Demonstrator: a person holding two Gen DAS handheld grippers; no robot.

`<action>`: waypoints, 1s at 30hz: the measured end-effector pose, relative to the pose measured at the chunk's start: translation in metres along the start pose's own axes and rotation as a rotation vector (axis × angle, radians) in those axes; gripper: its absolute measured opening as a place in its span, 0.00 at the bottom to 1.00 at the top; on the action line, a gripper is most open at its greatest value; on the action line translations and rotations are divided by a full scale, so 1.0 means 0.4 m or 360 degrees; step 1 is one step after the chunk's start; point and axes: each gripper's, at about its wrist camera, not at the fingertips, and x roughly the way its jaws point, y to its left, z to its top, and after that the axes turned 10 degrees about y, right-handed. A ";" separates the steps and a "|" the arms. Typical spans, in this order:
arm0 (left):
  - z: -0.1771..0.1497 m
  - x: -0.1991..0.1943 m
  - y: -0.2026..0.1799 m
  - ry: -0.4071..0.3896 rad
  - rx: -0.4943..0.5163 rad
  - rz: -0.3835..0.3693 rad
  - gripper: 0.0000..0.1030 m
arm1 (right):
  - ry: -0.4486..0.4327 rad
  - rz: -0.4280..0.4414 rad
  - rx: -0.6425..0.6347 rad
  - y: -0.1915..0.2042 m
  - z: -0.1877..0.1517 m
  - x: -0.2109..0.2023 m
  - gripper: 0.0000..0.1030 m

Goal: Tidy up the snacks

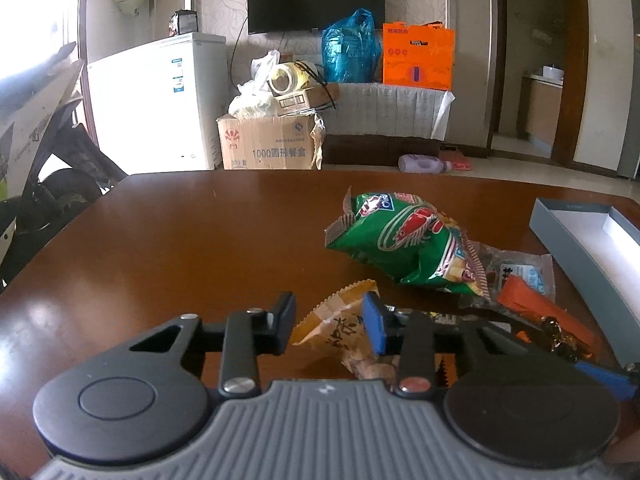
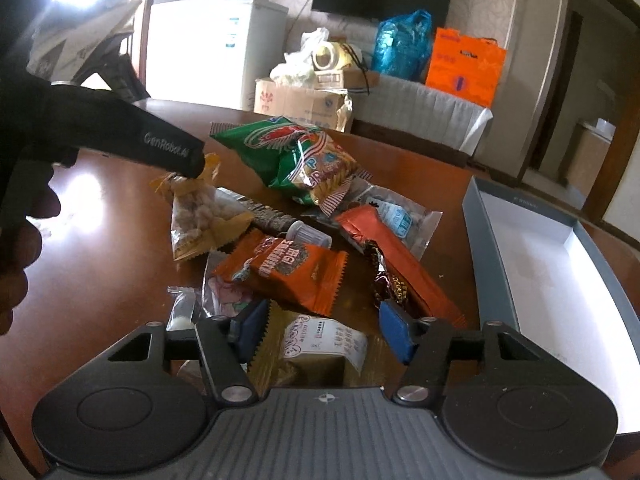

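We carry two alike tools. Our left gripper [image 1: 330,326] has a grey ribbed housing at the base, flanked by two round black discs, each with a raised circular centre. Black linkage arms run forward from silver screw heads; one screw on its right side looks reddish. Triangular cut-outs pierce the black side plates. One finger [image 1: 376,326] wears a blue pad, while the other shows only its black back. Our right gripper [image 2: 326,330] matches it: grey ribs with a small emblem, black discs, silver screws, and blue pads on both fingers. Seen from the right wrist, the left tool's black body bears pale "GenRobot.AI" lettering.
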 end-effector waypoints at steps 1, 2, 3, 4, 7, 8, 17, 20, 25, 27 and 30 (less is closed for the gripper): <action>-0.001 0.003 -0.002 0.0000 0.0002 -0.0007 0.30 | 0.0000 0.0005 0.0004 0.000 0.000 0.000 0.57; -0.001 0.007 -0.004 -0.0001 0.0006 -0.0010 0.28 | 0.0000 0.0017 0.0006 -0.001 0.000 0.001 0.54; 0.000 0.011 -0.007 -0.0001 0.0012 -0.0013 0.24 | 0.0001 0.0027 0.0008 0.000 0.001 0.001 0.51; 0.000 0.012 -0.010 0.0000 0.0015 -0.0018 0.20 | 0.0002 0.0022 0.0003 0.001 0.000 0.000 0.51; 0.001 0.016 -0.015 0.0002 0.0021 -0.0023 0.15 | 0.0002 0.0021 -0.0004 0.003 0.001 0.000 0.49; 0.001 0.018 -0.016 0.0003 0.0023 -0.0025 0.14 | 0.0003 0.0021 -0.0001 0.002 0.002 0.001 0.48; 0.003 0.019 -0.016 0.0016 0.0018 -0.0035 0.04 | 0.0005 0.0025 0.0023 -0.004 0.004 0.000 0.37; 0.003 0.018 -0.010 0.0025 0.0004 -0.0056 0.02 | 0.0002 0.0052 0.0033 -0.007 0.007 -0.003 0.34; 0.009 0.011 -0.001 0.0021 -0.0021 -0.0076 0.01 | -0.0029 0.0063 0.0025 -0.003 0.007 -0.014 0.33; 0.011 0.008 0.005 0.0015 -0.0038 -0.0077 0.00 | -0.0058 0.0073 0.0027 -0.004 0.007 -0.027 0.33; 0.016 0.003 0.015 0.0008 -0.0050 -0.0084 0.00 | -0.0097 0.0078 0.0025 -0.009 0.008 -0.046 0.33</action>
